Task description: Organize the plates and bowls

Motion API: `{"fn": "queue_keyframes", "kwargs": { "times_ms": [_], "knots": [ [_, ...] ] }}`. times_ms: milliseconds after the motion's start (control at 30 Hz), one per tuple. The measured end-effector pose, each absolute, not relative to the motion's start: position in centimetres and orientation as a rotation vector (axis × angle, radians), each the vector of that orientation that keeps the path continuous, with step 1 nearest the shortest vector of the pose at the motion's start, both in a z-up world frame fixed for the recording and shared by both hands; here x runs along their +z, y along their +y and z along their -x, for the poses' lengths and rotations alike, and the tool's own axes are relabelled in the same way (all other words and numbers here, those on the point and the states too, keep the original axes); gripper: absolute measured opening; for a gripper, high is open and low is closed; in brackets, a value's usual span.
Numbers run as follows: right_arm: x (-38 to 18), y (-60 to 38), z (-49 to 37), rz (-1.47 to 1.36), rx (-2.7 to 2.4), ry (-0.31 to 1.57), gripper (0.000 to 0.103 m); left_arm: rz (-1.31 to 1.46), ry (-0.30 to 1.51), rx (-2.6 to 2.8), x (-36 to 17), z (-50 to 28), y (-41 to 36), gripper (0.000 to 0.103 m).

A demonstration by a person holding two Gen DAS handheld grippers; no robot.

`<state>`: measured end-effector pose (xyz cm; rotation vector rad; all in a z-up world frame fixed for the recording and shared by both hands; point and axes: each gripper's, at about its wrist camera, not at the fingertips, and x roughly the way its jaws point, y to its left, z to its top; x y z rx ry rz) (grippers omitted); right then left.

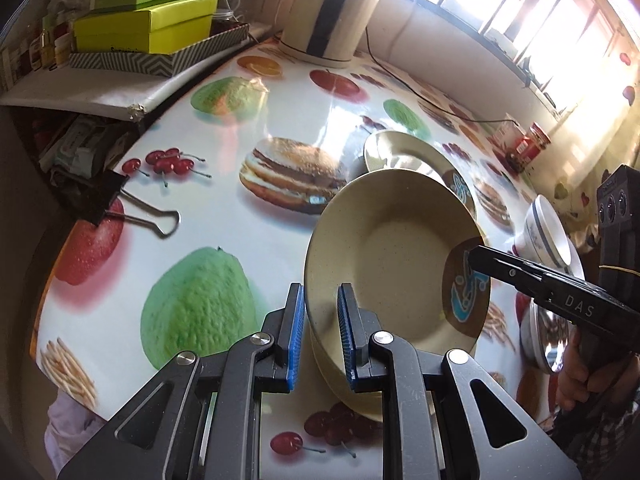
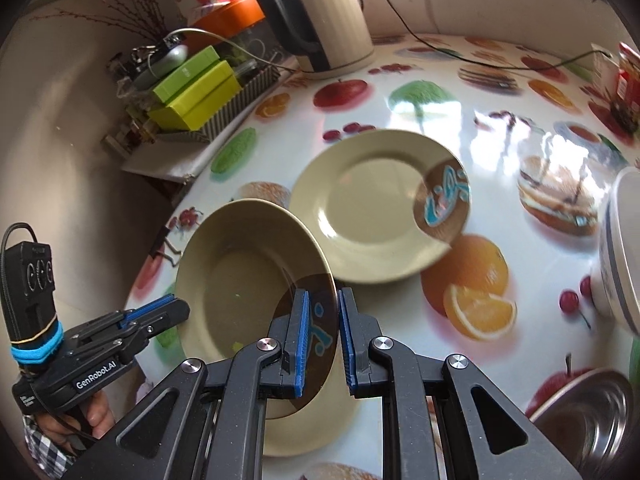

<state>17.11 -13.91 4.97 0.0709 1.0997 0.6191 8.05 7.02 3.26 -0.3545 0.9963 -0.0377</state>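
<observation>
A beige plate (image 1: 384,256) with a brown and blue patch is tilted above the table, held from both sides; it also shows in the right wrist view (image 2: 240,280). My left gripper (image 1: 319,334) straddles its near rim, its pads a little apart around the rim. My right gripper (image 2: 322,340) straddles the opposite rim at the brown patch and shows in the left wrist view (image 1: 480,258). A second, like plate (image 2: 368,208) lies flat on the table beyond it, seen also in the left wrist view (image 1: 404,152).
A white bowl with blue bands (image 1: 546,232) and a steel bowl (image 2: 588,412) sit to the right. A cream kettle (image 2: 332,12), green boxes in a striped tray (image 1: 148,28), a red jar (image 1: 528,146) and a binder clip (image 1: 120,204) stand around the fruit-print table (image 1: 224,216).
</observation>
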Motion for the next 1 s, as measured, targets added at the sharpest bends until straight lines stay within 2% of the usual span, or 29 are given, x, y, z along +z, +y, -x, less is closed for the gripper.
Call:
{"fn": "queue_keyframes", "kwargs": {
  "times_ms": [1000],
  "knots": [
    [3.2, -14.9, -15.1, -0.062, 0.572, 1.127, 0.018, 0.327, 1.041, -0.043, 2.1, -7.6, 6.0, 0.018]
  ]
}}
